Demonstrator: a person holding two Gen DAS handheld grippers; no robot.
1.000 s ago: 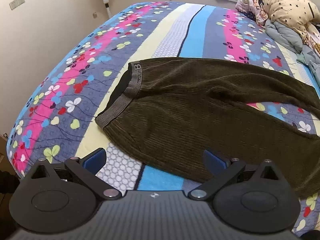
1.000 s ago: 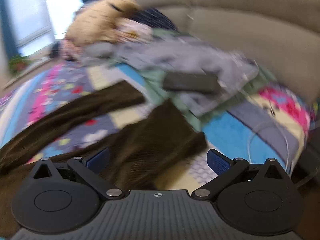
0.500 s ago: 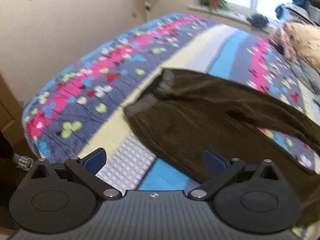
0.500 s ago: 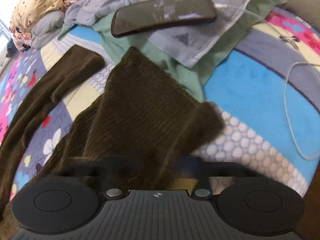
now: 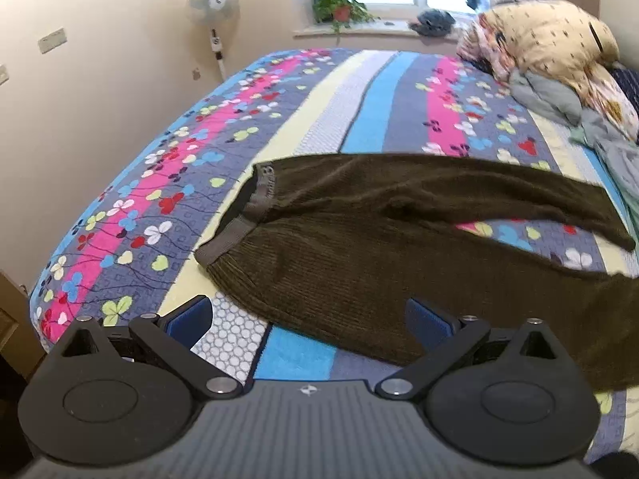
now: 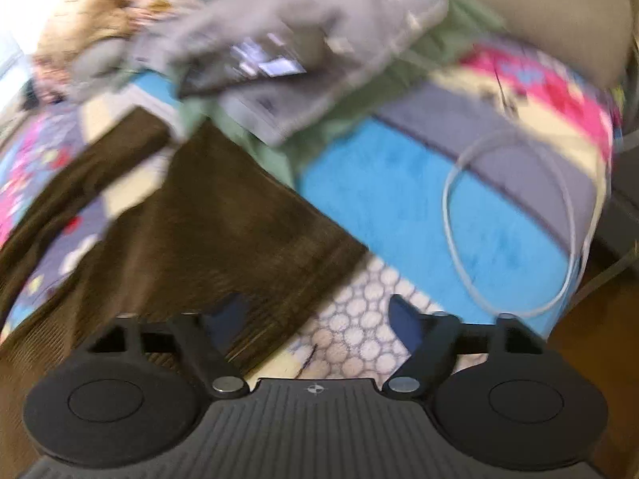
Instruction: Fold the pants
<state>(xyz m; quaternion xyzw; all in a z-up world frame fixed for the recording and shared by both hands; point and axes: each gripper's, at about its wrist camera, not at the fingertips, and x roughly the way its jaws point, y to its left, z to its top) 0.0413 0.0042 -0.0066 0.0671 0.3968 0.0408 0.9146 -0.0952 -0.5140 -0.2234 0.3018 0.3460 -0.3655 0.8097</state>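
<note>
Dark olive corduroy pants (image 5: 359,247) lie spread on the bed, grey waistband (image 5: 239,227) to the left, legs running right. My left gripper (image 5: 307,319) is open and empty, just above the near edge of the pants' hip. In the blurred right wrist view, the end of the near pant leg (image 6: 223,231) lies on the bed, the far leg (image 6: 92,167) beyond it. My right gripper (image 6: 315,315) is open, its left finger over the leg's hem corner, nothing held.
Striped floral bedspread (image 5: 167,183). Yellow quilt and piled clothes (image 5: 551,52) at the bed's far right. A dark phone (image 6: 247,68) lies on grey cloth; white cable (image 6: 519,219) loops near the bed edge. Fan (image 5: 213,0) and wall at left.
The right gripper was shut down on the leg hem half a second ago; now it is open and raised. The left gripper pulled back a little, still open.
</note>
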